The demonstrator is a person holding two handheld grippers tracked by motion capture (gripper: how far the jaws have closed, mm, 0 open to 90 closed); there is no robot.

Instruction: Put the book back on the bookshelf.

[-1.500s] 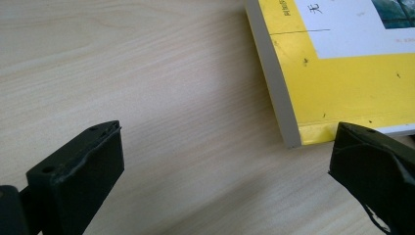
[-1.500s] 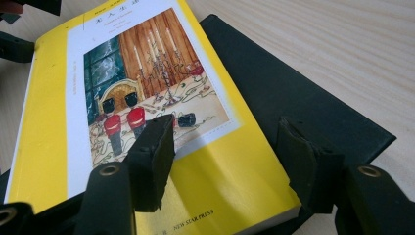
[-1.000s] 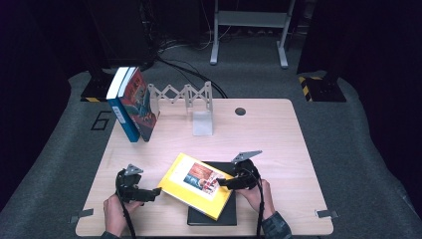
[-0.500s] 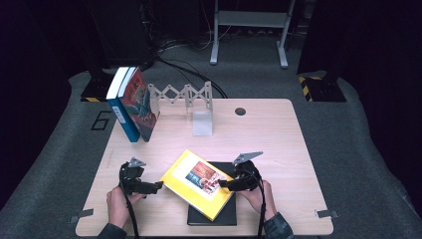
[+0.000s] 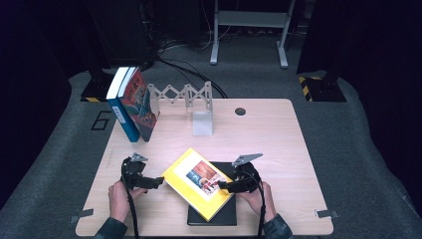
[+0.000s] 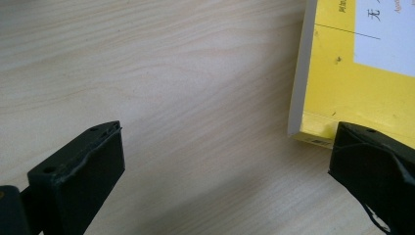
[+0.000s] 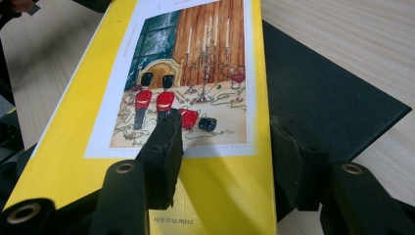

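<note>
Yellow book point(image 5: 199, 183) lies skewed on the counter point(image 5: 278, 144), its near part overlapping a black book point(image 5: 226, 211), likely so one edge stays raised for gripping; the right hand-held gripper point(image 7: 222, 147) pinches that edge, one jaw on the cover, one under it; the left hand-held gripper point(image 6: 225, 166) stands spread at the opposite corner, gripping nothing; the cover bears a candlelit picture framed in white.
</note>
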